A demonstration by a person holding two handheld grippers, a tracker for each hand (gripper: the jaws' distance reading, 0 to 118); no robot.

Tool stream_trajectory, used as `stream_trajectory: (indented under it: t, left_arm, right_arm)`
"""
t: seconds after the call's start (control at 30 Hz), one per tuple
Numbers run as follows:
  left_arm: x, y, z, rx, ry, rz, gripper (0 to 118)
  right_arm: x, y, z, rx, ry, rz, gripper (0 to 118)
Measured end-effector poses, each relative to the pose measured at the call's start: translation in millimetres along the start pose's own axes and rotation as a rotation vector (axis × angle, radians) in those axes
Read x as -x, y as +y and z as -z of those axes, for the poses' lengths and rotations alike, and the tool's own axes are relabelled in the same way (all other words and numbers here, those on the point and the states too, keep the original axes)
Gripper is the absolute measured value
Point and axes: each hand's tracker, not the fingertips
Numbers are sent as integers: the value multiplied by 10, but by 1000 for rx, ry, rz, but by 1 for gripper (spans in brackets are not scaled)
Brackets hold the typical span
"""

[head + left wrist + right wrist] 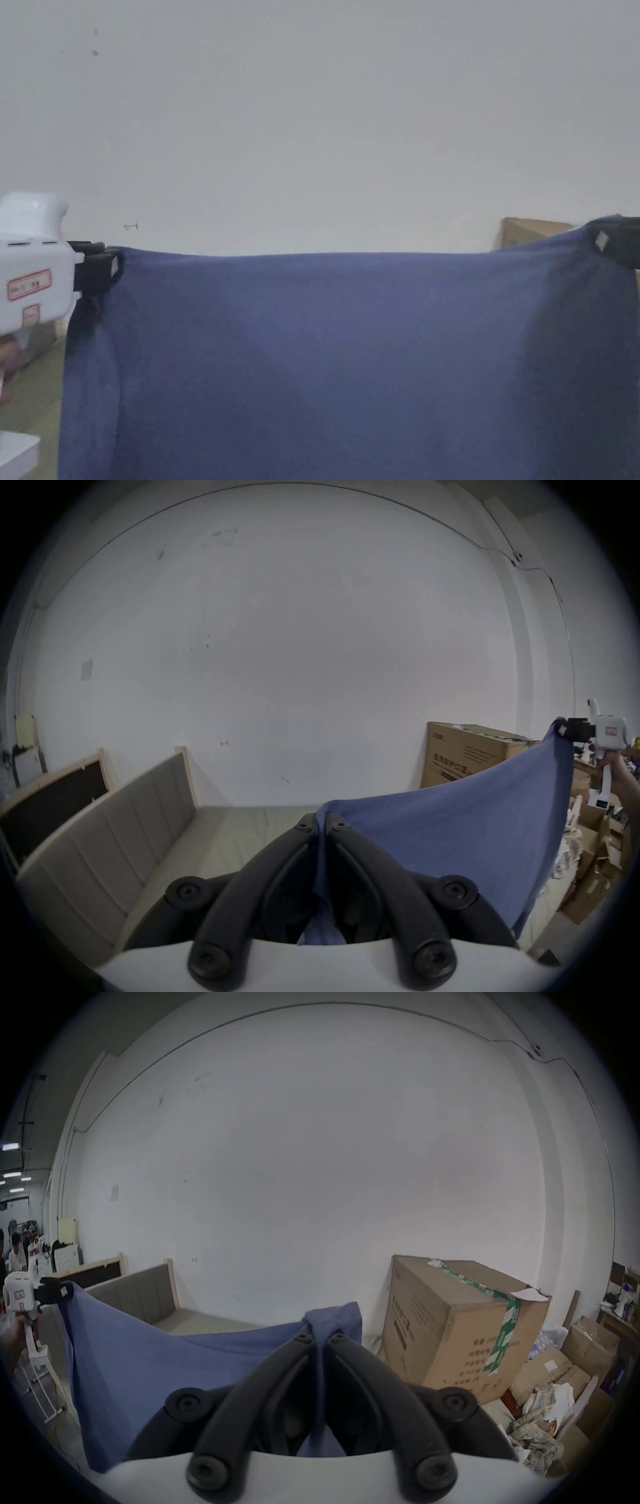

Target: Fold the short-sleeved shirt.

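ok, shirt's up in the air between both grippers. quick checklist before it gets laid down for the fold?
1. Left gripper clamped on shirt: ok, jaws shut on cloth.
2. Right gripper clamped on shirt: ok, jaws shut on cloth.
3. Top edge taut and level: ok, near straight in the head view.
4. Cloth free of bunching: not ok, a wad sits at the right jaws.
5. Landing surface ahead: ok, bare where visible.
6. Hem and sleeves hanging straight: cannot tell, hidden.
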Motion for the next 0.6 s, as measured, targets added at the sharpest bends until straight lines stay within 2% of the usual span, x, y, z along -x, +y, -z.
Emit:
stream_trajectory:
  t: [0.07,0.27,0.4,0.5,0.6]
  left_arm:
    - [56,166,269,-14,29,14,2]
    - [208,553,1079,-63,115,83,2]
    - [242,720,1520,-99,170,117,2]
    - [230,691,1824,-130,197,129,2]
    - [176,432,2085,-126,210,176,2]
  right_arm:
    - [15,102,294,-19,-1,1,1]
    - [130,366,1226,-79,-44,-80,1]
    - [186,553,1691,-122,-60,-64,1]
    - [230,584,1988,-194,-90,-144,1]
    - [155,323,2322,-195,-148,-218,1]
